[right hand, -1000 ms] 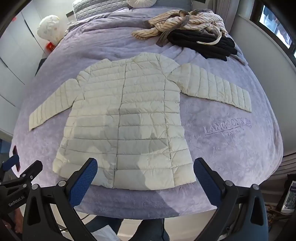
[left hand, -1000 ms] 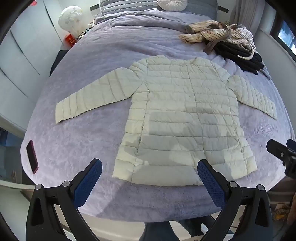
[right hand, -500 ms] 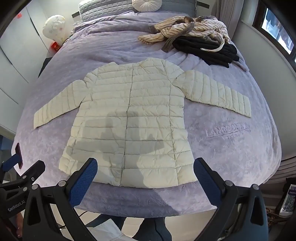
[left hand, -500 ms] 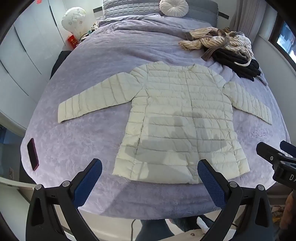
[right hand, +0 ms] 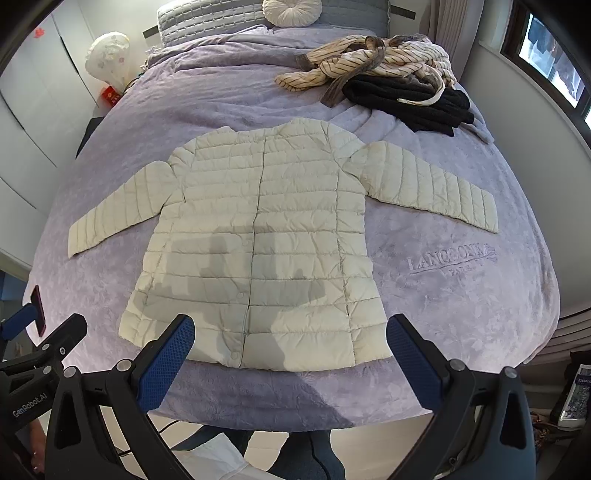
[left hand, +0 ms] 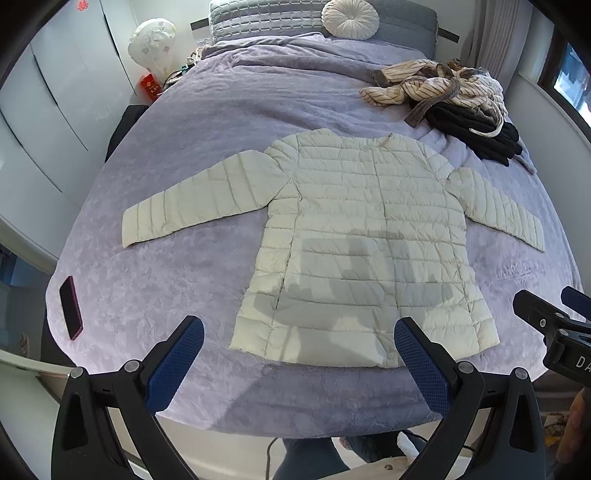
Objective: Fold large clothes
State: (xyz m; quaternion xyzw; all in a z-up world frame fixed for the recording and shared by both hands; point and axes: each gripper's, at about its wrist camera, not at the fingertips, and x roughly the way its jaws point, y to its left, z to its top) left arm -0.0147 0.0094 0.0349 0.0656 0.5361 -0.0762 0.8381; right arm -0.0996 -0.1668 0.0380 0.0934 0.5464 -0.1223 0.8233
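A cream quilted puffer jacket [left hand: 365,240] lies flat, front up, on a lilac bedspread [left hand: 207,122], both sleeves spread out to the sides. It also shows in the right wrist view [right hand: 258,236]. My left gripper [left hand: 299,350] is open and empty, held above the bed's near edge in front of the jacket's hem. My right gripper [right hand: 291,350] is open and empty too, at about the same height over the hem. Neither touches the jacket.
A heap of striped and black clothes [left hand: 454,99] lies at the far right of the bed [right hand: 391,81]. A dark red phone [left hand: 71,308] lies near the bed's left edge. Pillows [left hand: 349,20] are at the head. White wardrobes stand on the left.
Both grippers have pulled back and risen a little from the bed, so the jacket looks smaller and farther off. The jacket has not moved. Both grippers stay open.
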